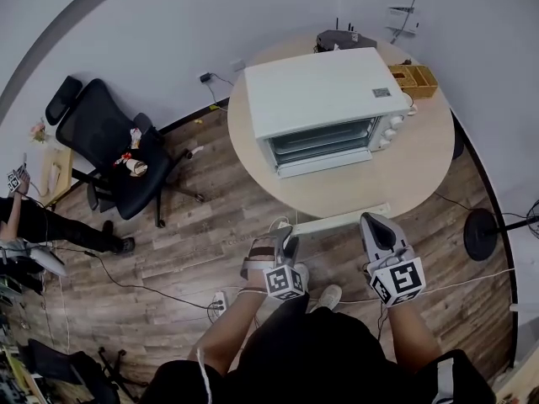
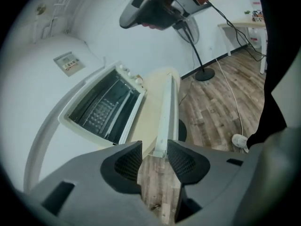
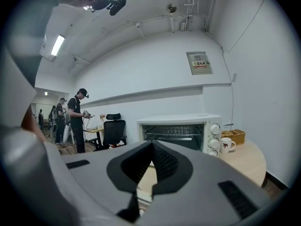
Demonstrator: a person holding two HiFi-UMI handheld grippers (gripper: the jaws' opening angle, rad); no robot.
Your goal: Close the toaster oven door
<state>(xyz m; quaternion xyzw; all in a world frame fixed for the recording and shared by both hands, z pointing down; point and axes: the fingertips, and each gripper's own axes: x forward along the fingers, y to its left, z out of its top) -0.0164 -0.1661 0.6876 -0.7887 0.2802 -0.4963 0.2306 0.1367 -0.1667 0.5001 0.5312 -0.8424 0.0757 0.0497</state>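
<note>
I find the toaster oven [image 1: 316,91] at twelve o'clock, its door [image 1: 327,166] apparently still dropped open. Left gripper [image 2: 154,159] released, nothing grasped; right gripper [image 3: 151,160] clenched, empty. Closing remains.

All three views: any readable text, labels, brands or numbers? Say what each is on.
Nothing is legible in any view.
Small grey sticker on top of the white boxy toaster oven: print too small to read.
White framed wall notice: print blurred.
White mug beside the oven: red motif, no words.
Cubes on left gripper and right gripper: black square markers, no letters.
</note>
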